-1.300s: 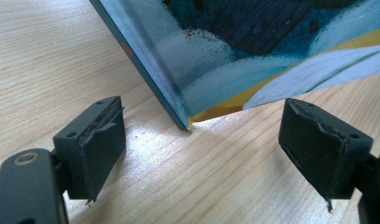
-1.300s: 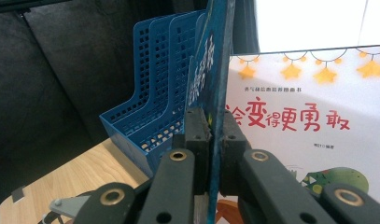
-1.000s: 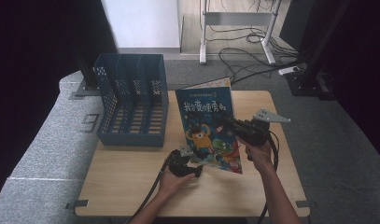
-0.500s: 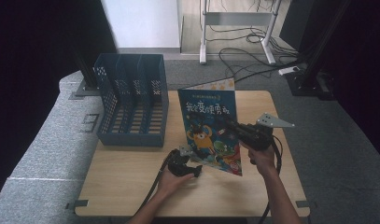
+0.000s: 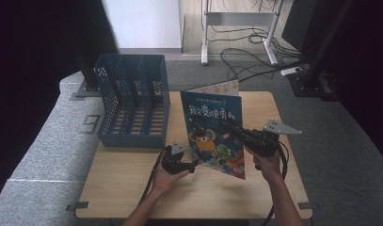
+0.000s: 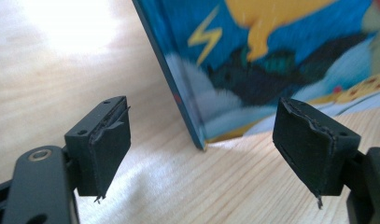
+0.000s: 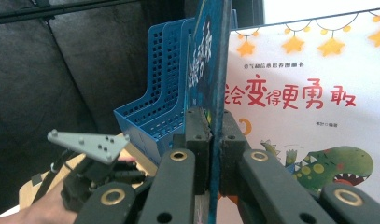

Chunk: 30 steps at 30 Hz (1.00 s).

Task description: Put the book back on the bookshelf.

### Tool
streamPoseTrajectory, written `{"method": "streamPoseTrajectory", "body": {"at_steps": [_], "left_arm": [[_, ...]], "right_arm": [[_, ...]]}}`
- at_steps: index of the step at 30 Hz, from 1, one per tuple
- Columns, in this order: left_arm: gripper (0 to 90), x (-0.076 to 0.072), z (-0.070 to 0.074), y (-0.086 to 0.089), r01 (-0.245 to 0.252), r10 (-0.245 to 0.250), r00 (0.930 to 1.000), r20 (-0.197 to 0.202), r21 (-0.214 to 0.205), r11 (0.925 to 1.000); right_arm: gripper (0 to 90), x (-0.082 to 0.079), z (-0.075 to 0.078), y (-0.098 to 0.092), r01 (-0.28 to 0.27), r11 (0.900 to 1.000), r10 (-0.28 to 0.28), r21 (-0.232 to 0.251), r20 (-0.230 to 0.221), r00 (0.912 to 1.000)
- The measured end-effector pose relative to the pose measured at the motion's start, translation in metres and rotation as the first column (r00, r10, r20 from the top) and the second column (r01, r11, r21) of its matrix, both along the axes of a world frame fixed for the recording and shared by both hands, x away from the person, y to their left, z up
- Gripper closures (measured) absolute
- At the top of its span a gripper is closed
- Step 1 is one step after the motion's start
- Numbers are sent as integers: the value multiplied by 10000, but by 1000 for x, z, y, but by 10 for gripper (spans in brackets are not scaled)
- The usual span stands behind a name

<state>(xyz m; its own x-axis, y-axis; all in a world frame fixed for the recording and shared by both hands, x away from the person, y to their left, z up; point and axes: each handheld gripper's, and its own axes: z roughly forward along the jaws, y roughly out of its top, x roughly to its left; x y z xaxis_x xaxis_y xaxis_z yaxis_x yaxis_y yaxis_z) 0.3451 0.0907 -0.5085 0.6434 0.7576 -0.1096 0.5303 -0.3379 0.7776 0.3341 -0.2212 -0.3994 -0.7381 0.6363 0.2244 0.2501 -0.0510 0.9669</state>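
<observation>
A blue picture book (image 5: 210, 136) stands tilted on its lower edge on the wooden table (image 5: 128, 188). My right gripper (image 5: 235, 129) is shut on its right edge; in the right gripper view the jaws (image 7: 210, 128) clamp the thin blue cover (image 7: 211, 51). My left gripper (image 5: 191, 165) sits by the book's lower left corner. In the left gripper view its jaws (image 6: 211, 144) stand apart and have just been closing a little. The book's corner (image 6: 201, 135) stands ahead in the gap between them, and neither pad touches it.
A second book with a white cover (image 7: 309, 102) lies flat behind the blue one (image 5: 217, 88). A blue slotted file rack (image 5: 132, 103) stands at the table's back left. The near left of the table is bare wood. Cables and stands sit on the floor beyond.
The right gripper has tipped the blue book up from lying nearly flat to standing steeper. The left hand has risen slightly toward the book's lower corner.
</observation>
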Motion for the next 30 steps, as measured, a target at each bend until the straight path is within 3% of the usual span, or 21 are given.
{"method": "streamPoseTrajectory", "body": {"at_steps": [5, 9, 13, 30], "left_arm": [[219, 4, 8, 6, -7, 7, 10000, 0, -490, 9988], [235, 5, 15, 6, 117, -98, 9996, 246, -788, 9968], [233, 8, 22, 4, 212, -180, 9979, 623, -500, 9985], [271, 25, 42, 2, 461, -349, 9957, 863, -1323, 9901]], "right_arm": [[856, -3, -3, -3, -40, 9999, 39, 119, 16, 10000], [856, -3, -4, -5, -91, 9999, 91, 109, -4, 10000], [855, -4, -5, -6, -111, 9999, 112, 119, -29, 9999], [846, -7, -11, -15, -295, 9993, 298, 232, -124, 9995]]}}
